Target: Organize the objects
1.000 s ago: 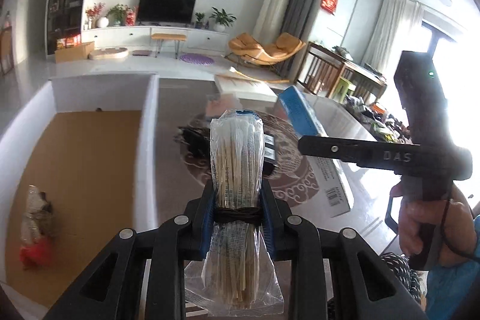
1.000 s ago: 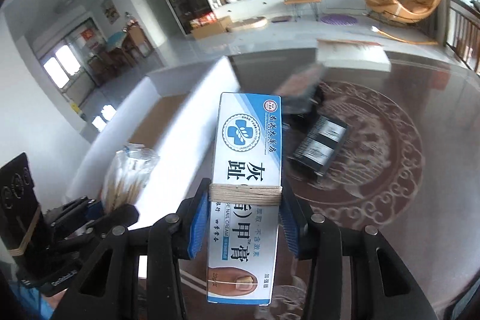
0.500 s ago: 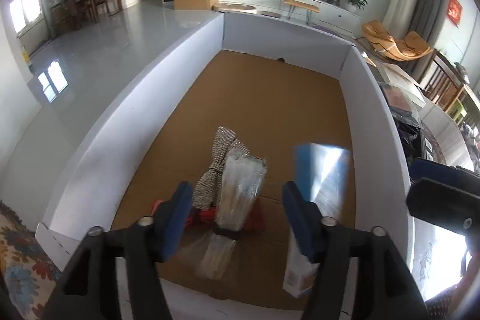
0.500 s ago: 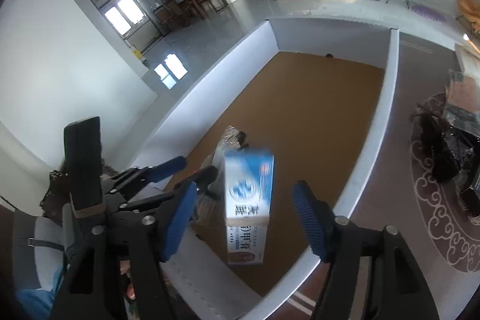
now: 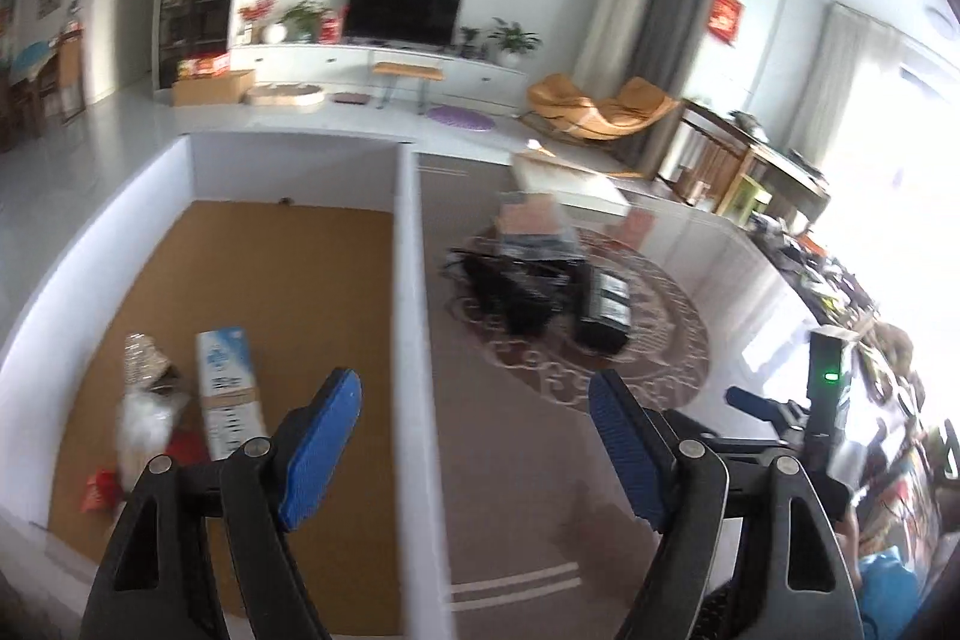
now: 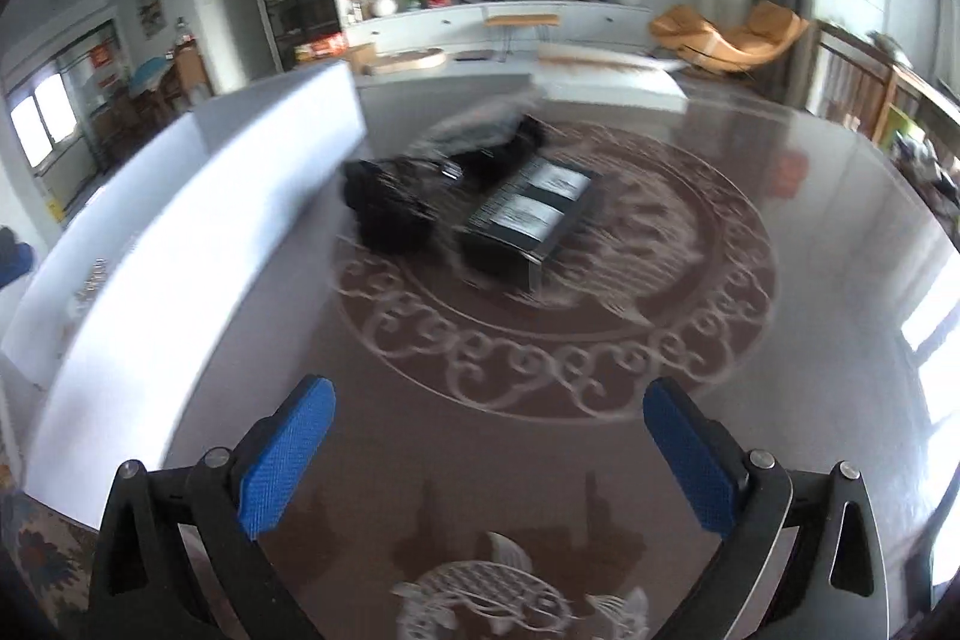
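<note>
**Both grippers empty, two items lying in the box**

The left gripper (image 5: 474, 436) hangs with its blue pads (image 5: 324, 436) spread apart and nothing between them; its jaws have just been opening. It sits above the white wall of the open box (image 5: 414, 280), which runs from about 6 o'clock up toward 12 in the left wrist view. On the brown cardboard floor of that box, at roughly 9 o'clock from the gripper, lies the blue-and-white cream carton (image 5: 229, 391), flat and lengthwise. Just beside it, further toward 9 o'clock, lies the clear bag of cotton swabs (image 5: 144, 400), blurred, with a red packet (image 5: 99, 487) near its lower end. Whether carton and bag touch I cannot tell.

The right gripper (image 6: 489, 460) is released too — its jaws have just been opening and stand wide over the dark glossy tabletop (image 6: 780, 340), nothing between the pads. In the left wrist view it shows at about 4 o'clock, blurred.

On the table's round scroll pattern, at 12 o'clock from the right gripper, rest a black box with white labels (image 6: 531, 214) and, toward 11 o'clock, just beside it, a black bundle (image 6: 390, 214) — both smeared by motion. A white flat box (image 5: 570, 184) lies further off at 12 o'clock. The box wall runs along 9 to 11 o'clock.
</note>
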